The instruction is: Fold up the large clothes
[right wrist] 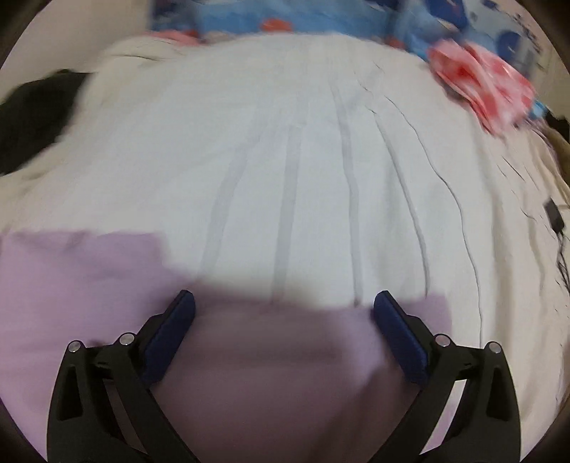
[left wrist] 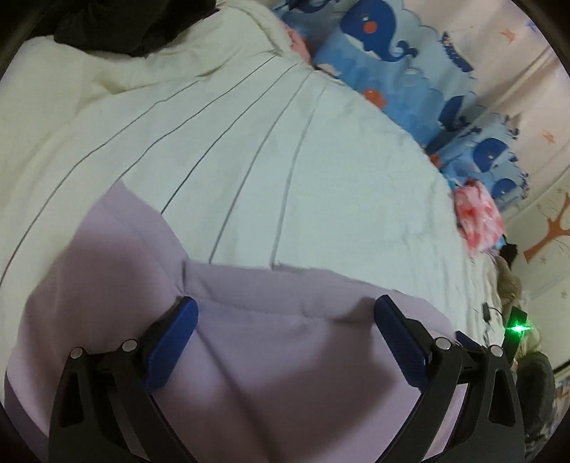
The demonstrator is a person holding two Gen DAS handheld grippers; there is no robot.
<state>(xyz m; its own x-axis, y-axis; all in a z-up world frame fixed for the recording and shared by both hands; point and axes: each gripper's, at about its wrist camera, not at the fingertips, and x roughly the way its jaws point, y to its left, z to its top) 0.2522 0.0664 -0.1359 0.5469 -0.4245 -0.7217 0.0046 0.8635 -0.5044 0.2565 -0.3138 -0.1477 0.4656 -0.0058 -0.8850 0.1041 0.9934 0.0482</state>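
A large lilac garment (left wrist: pixel 270 342) lies spread on a pale bed sheet (left wrist: pixel 285 171) with thin dark stripes. My left gripper (left wrist: pixel 285 310) is open, its blue-padded fingers (left wrist: pixel 174 342) wide apart just above the garment near its far edge. The garment also shows in the right wrist view (right wrist: pixel 107 302), which is blurred. My right gripper (right wrist: pixel 285 302) is open above the garment's far edge, fingers (right wrist: pixel 399 338) wide apart, holding nothing.
A blue whale-print blanket (left wrist: pixel 409 71) lies along the far side of the bed. A pink-red bundle of cloth (left wrist: pixel 477 217) sits at the right, also in the right wrist view (right wrist: pixel 481 82). Dark clothing (left wrist: pixel 117 25) lies at the upper left. A device with a green light (left wrist: pixel 516 327) sits at the right.
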